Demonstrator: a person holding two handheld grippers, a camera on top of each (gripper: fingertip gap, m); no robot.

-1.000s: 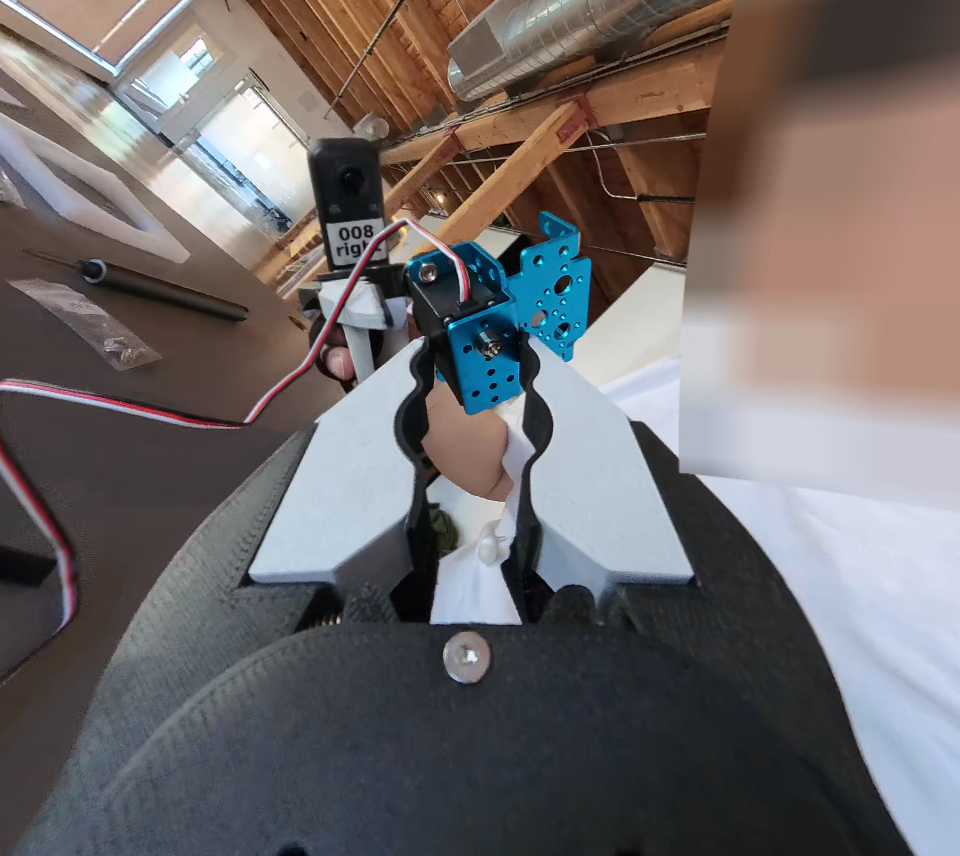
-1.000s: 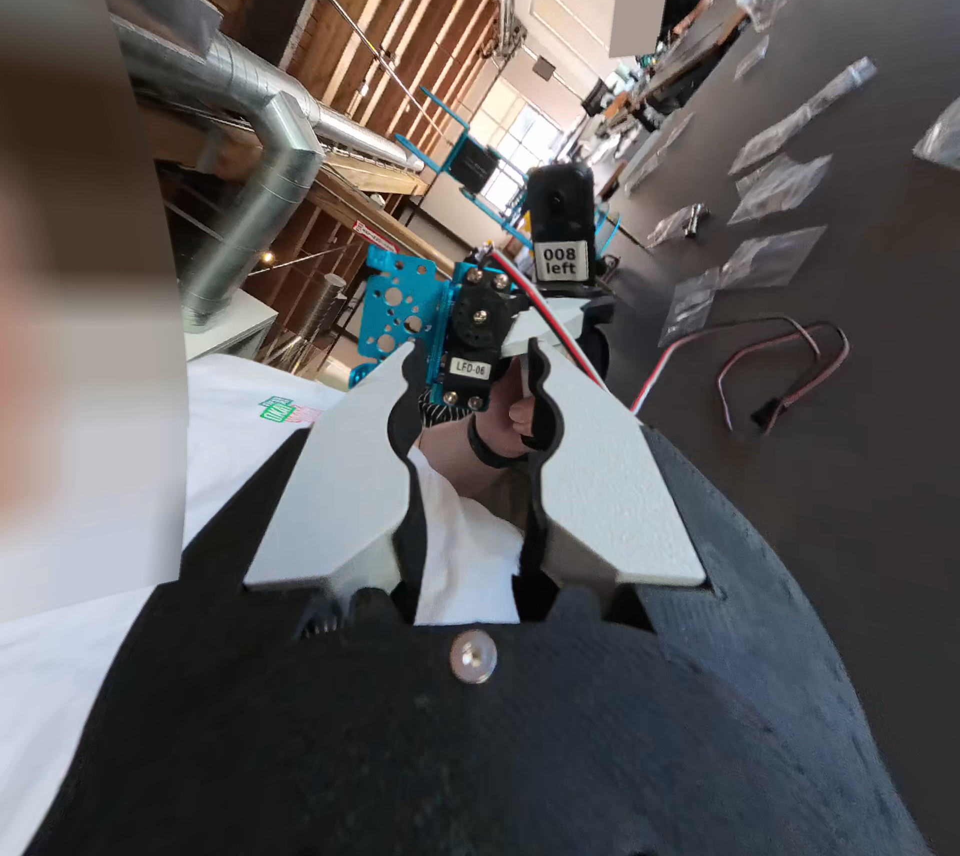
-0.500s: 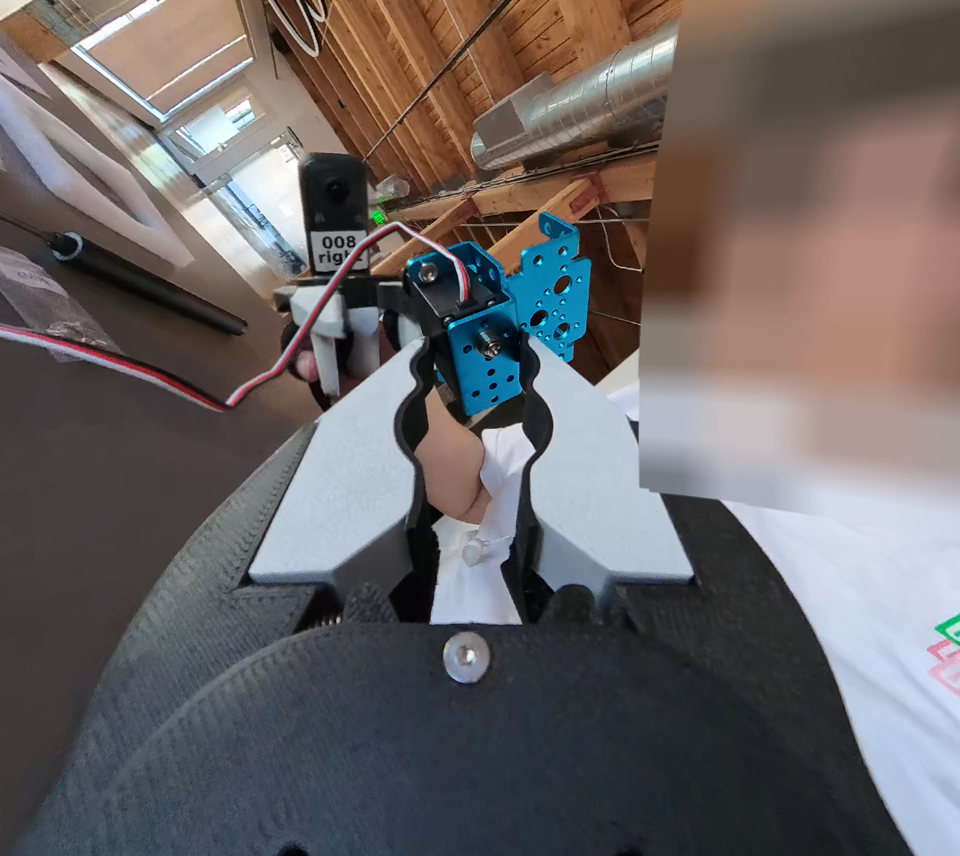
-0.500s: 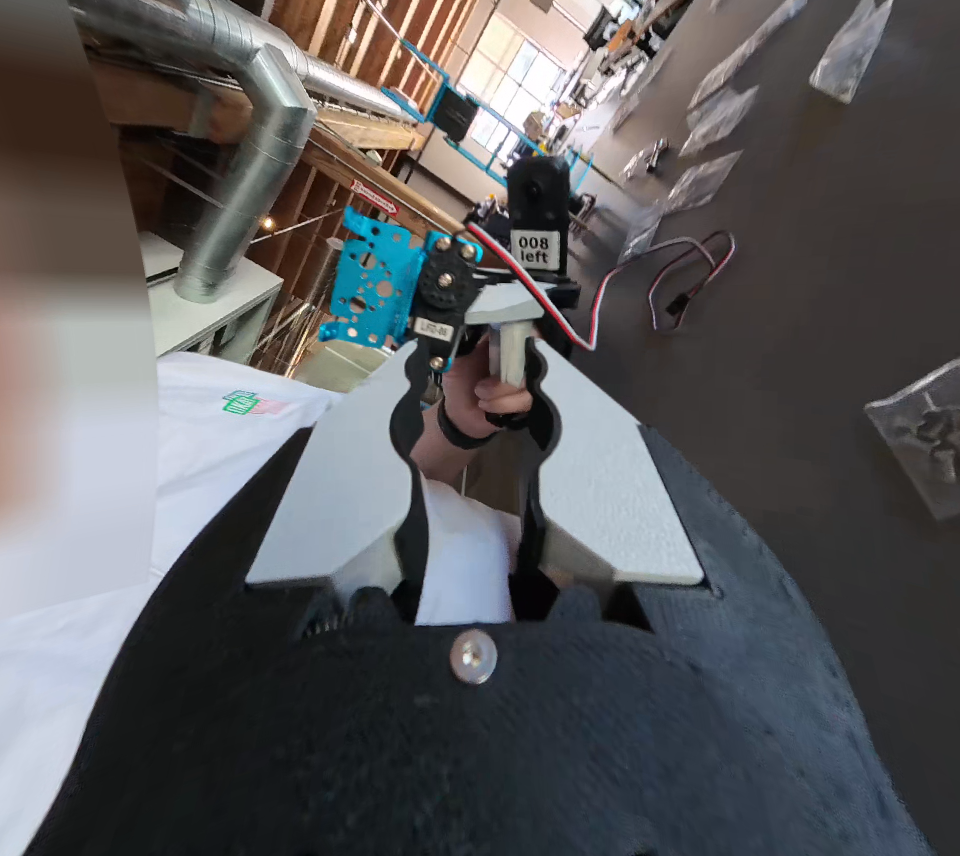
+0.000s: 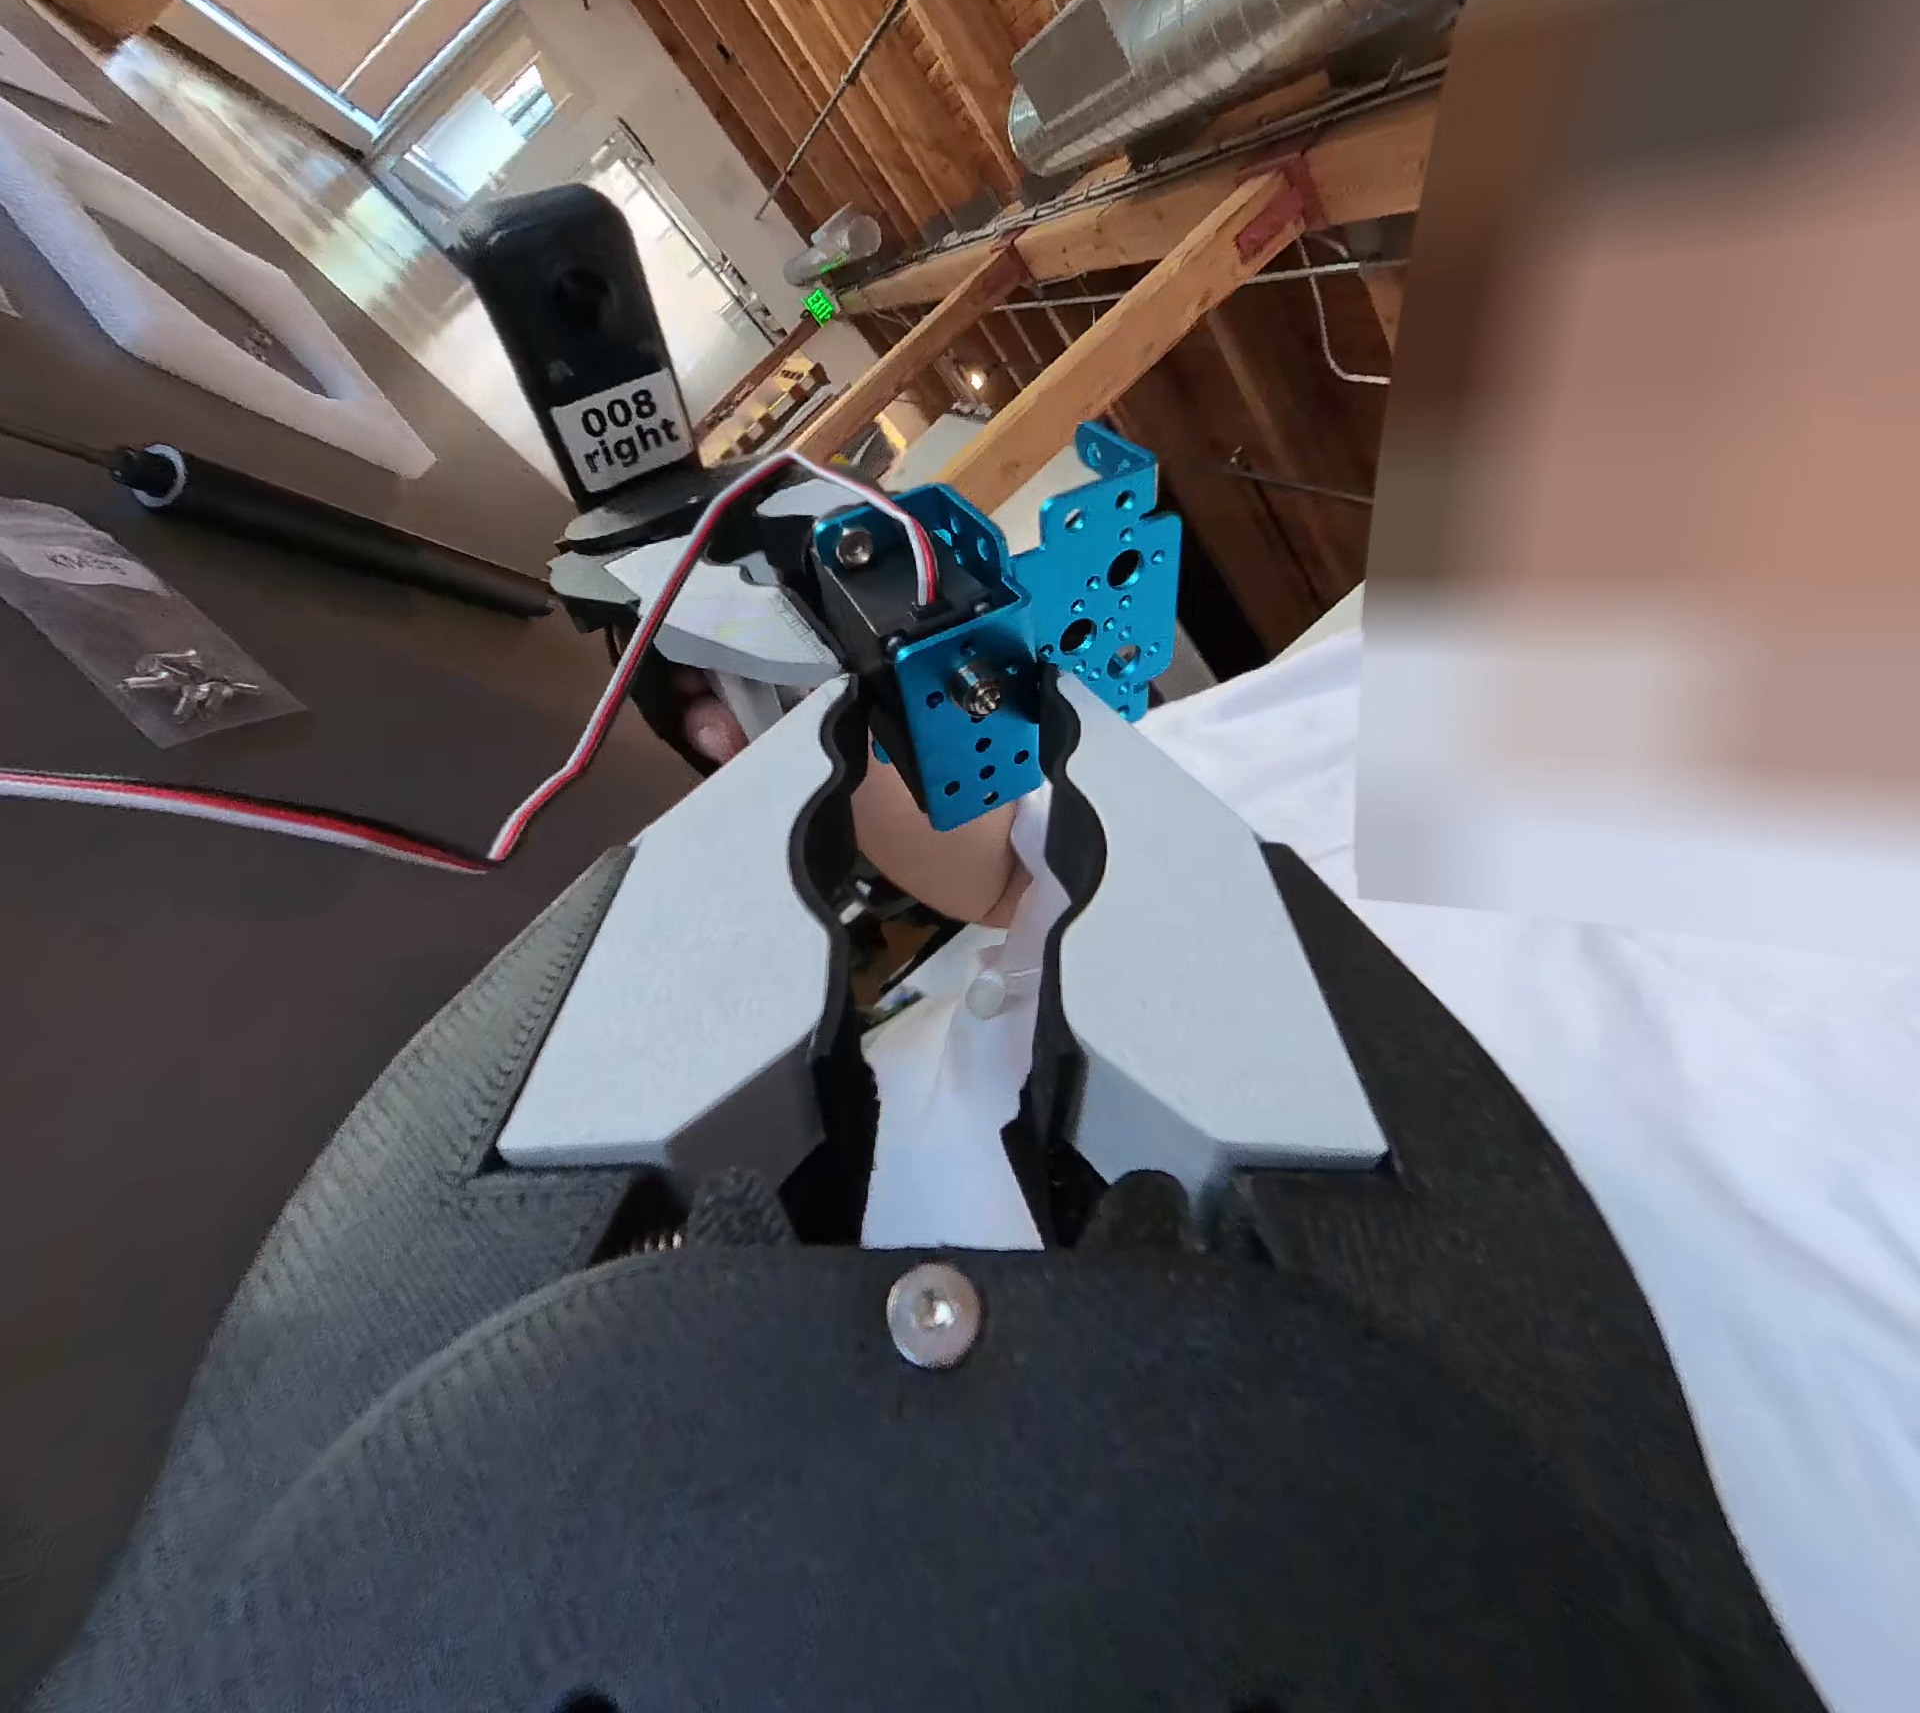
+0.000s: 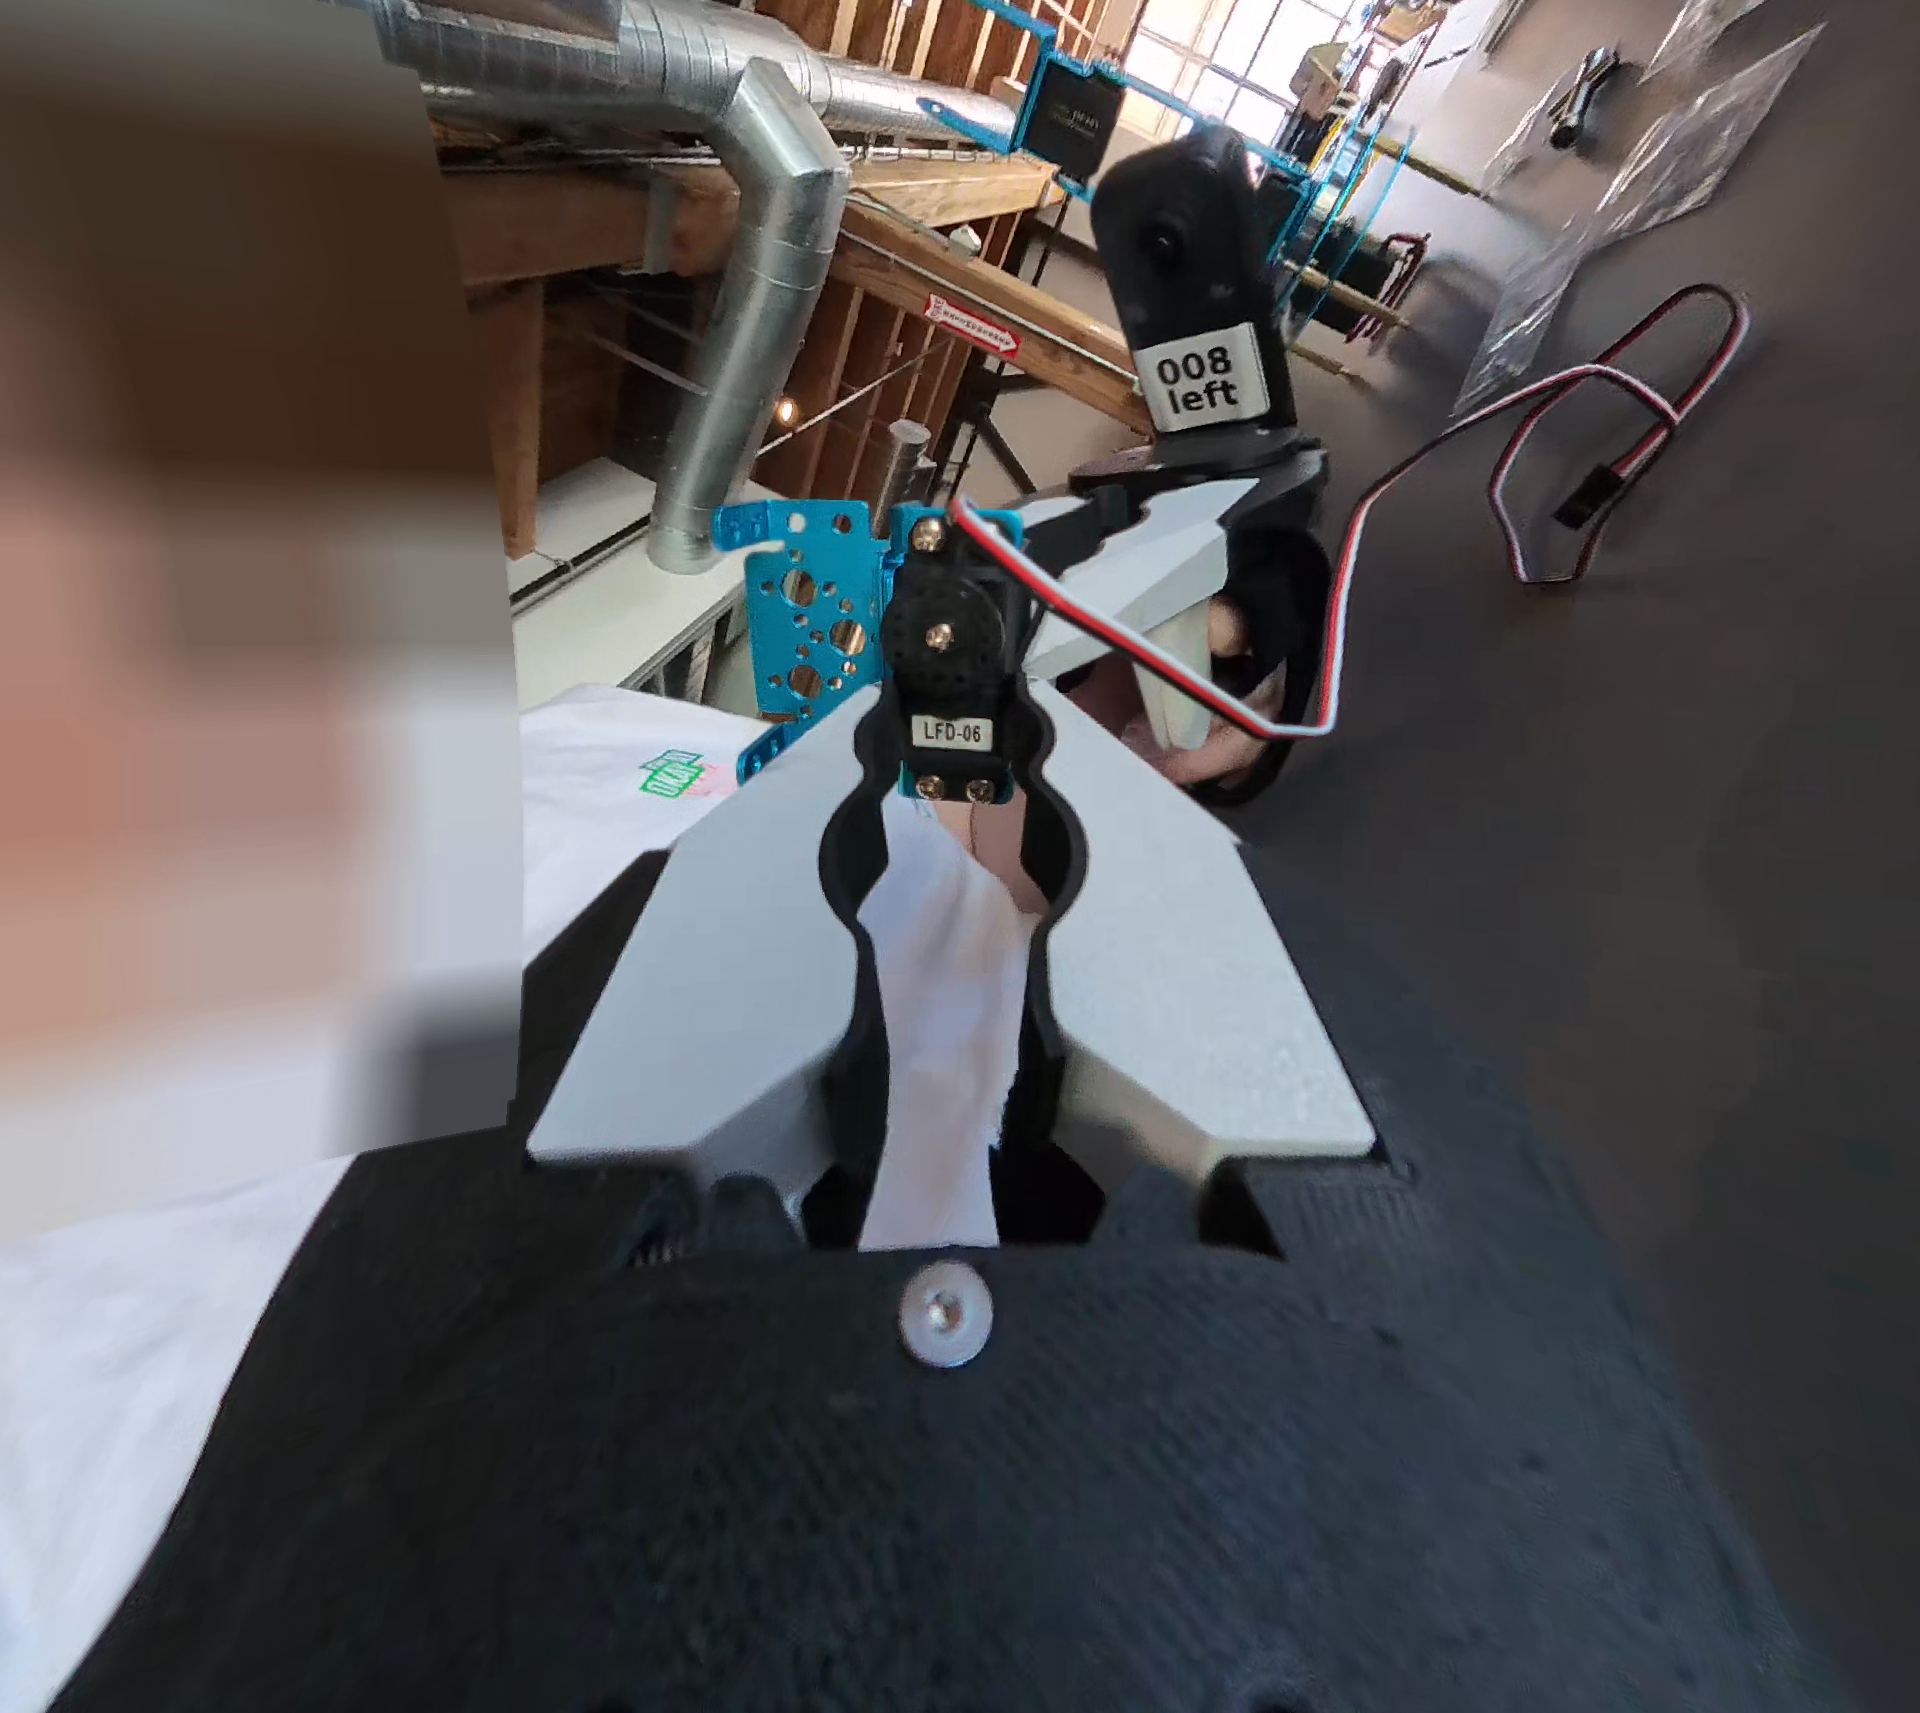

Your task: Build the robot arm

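Observation:
A black servo (image 6: pixel 951 655) sits in a blue metal bracket (image 5: pixel 966 728), with a perforated blue plate (image 5: pixel 1112 614) fixed behind it. The assembly is held in the air, close to a person's white shirt. My left gripper (image 5: pixel 951 713) is shut on the blue bracket at its fingertips. My right gripper (image 6: pixel 951 728) is shut on the servo body from the opposite side. Each gripper also shows in the other's view: the right one (image 5: pixel 727 624), the left one (image 6: pixel 1132 562). A red, white and black servo cable (image 5: pixel 582 759) hangs down to the dark table, and its plug (image 6: pixel 1579 510) lies there.
On the dark table (image 5: pixel 208 988) lie a clear bag of screws (image 5: pixel 177 687), a black rod-shaped tool (image 5: pixel 343 531) and a white foam frame (image 5: pixel 208 313). Several clear bags (image 6: pixel 1662 146) lie farther along it. The person's white shirt (image 5: pixel 1558 1144) is close behind the grippers. Less than 4 cm separates the two grippers' tips.
Both grippers have swung and tilted together while keeping hold of the servo assembly. In the right wrist view the servo has moved from the left fingertip to the middle between the fingertips.

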